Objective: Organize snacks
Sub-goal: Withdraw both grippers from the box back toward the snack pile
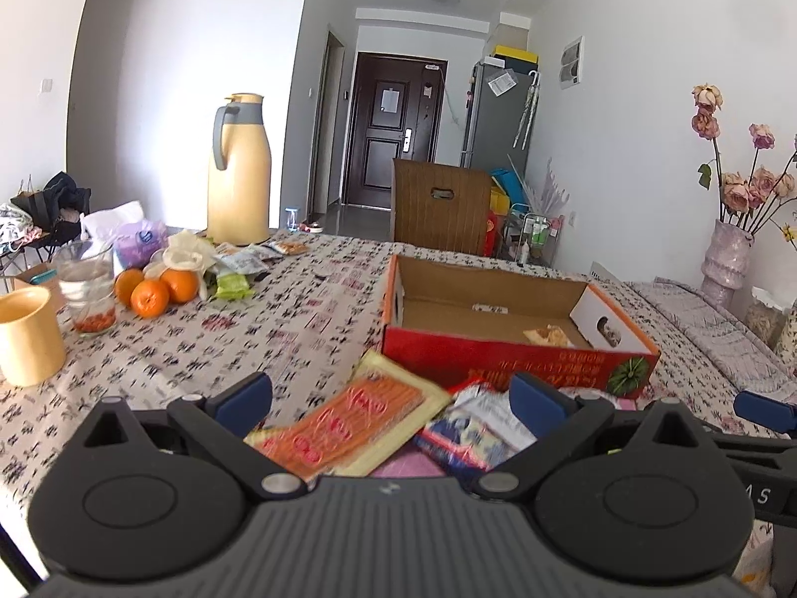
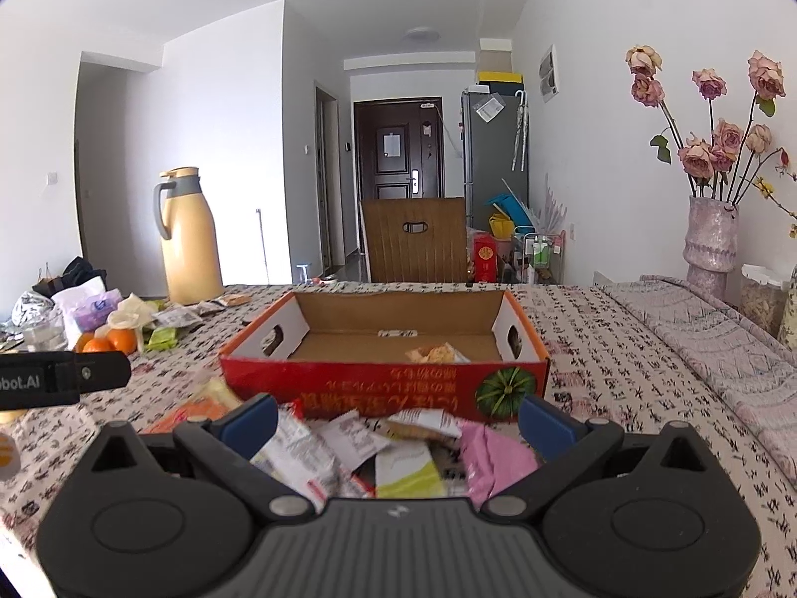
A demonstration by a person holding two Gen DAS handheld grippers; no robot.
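A red cardboard box (image 1: pixel 503 356) (image 2: pixel 378 383) stands open on the patterned table, with one snack packet (image 1: pixel 548 335) (image 2: pixel 434 353) inside. In front of it lies a pile of snack packets. My left gripper (image 1: pixel 391 398) is open above an orange-and-yellow packet (image 1: pixel 348 423) and a blue-white packet (image 1: pixel 468 436). My right gripper (image 2: pixel 398 421) is open above white packets (image 2: pixel 309 448) and a pink packet (image 2: pixel 493 458). Neither gripper holds anything. The right gripper's blue fingertip shows at the right edge of the left wrist view (image 1: pixel 762 411).
At the far left are more snack packets (image 1: pixel 239 269), oranges (image 1: pixel 149 294), a glass (image 1: pixel 89 289), a yellow cup (image 1: pixel 27 334) and a yellow thermos (image 1: pixel 239 169). A vase of dried roses (image 2: pixel 710 249) stands at the right. A chair (image 2: pixel 413 239) is behind the table.
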